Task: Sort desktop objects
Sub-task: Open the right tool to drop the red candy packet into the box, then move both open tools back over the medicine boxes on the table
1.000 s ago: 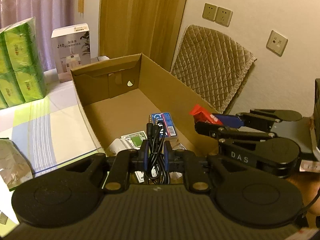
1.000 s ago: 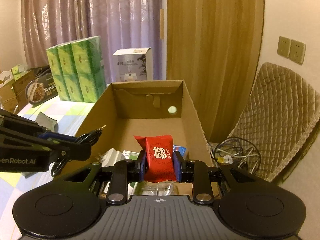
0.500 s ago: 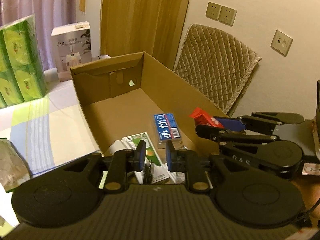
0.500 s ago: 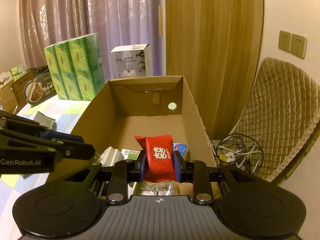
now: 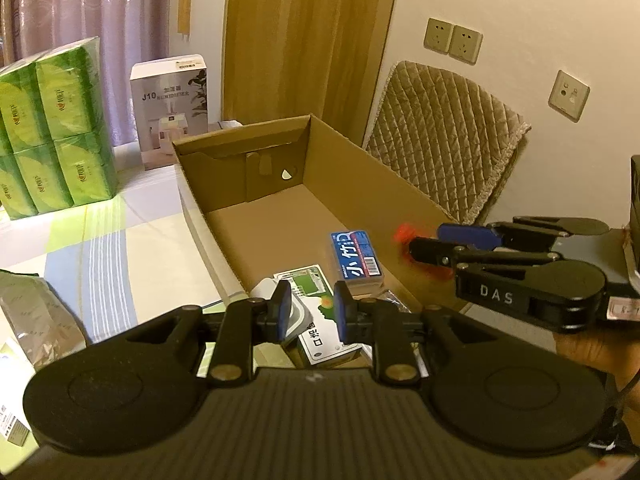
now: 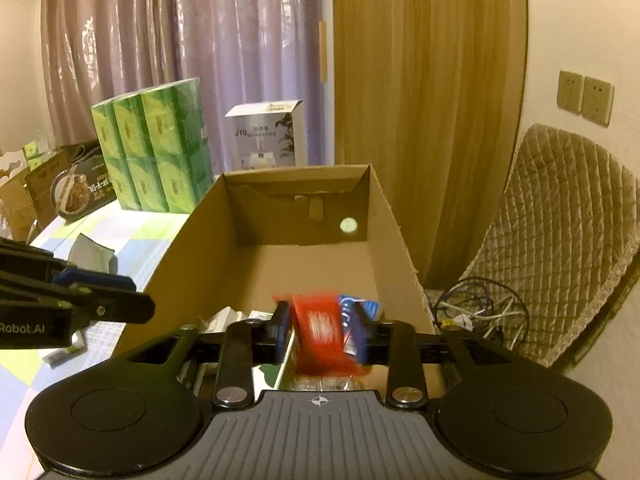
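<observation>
Open brown cardboard box [image 6: 296, 216] on the counter [image 5: 120, 240] now holds the black cable the left gripper [image 5: 309, 311] carried a second ago; that gripper hangs spread and empty above the box's near end, cable itself out of sight. Right gripper [image 6: 322, 330] has just parted: the red foil snack packet [image 6: 320, 332], clamped half a second ago, is a motion-blurred streak between its jaws, seemingly dropping into the box beside the blue-and-white flat pack [image 5: 357, 254]. Both items look sorted; next picks lie out on the counter.

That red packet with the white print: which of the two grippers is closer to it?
Right. The right gripper has the blurred red packet between its open fingers, over the cardboard box. The left gripper is open and empty, off to the packet's left.
</observation>
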The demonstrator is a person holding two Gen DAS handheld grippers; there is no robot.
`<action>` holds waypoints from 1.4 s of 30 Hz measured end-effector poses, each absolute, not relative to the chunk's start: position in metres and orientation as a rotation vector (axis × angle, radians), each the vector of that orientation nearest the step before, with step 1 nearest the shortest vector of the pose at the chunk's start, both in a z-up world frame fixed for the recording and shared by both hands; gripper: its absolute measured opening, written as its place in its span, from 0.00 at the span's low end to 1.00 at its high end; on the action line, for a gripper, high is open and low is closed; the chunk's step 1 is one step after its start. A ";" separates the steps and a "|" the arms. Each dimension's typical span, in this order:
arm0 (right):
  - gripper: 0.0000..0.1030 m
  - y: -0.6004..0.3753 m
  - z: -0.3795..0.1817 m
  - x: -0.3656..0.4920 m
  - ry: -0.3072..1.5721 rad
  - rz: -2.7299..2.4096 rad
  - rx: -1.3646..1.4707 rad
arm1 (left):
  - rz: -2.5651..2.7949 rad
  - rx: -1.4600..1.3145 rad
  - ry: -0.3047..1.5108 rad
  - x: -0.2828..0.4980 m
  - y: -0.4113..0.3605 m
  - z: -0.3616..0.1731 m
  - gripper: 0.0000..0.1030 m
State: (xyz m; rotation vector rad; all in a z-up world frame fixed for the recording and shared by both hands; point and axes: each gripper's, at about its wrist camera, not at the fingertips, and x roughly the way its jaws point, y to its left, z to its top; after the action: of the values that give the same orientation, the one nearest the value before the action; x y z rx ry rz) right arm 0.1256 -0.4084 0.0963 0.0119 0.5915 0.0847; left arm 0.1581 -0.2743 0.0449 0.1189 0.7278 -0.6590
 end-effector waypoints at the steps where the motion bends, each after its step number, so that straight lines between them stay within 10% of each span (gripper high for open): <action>1: 0.58 -0.408 0.097 0.124 0.583 0.088 0.014 | -0.657 0.117 0.727 0.158 -0.273 0.045 0.19; 18: 0.63 -0.389 0.103 0.075 0.567 0.078 0.033 | -0.622 0.114 0.701 0.133 -0.233 0.053 0.34; 42: 0.79 -0.297 0.104 0.026 0.582 0.250 0.013 | -0.403 0.076 0.745 0.087 -0.092 0.036 0.86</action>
State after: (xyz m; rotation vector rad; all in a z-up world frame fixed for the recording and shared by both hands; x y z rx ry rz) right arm 0.0264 -0.2972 0.1044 0.0126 0.5818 0.2496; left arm 0.0868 -0.0916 0.0361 0.0759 0.7452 -0.4030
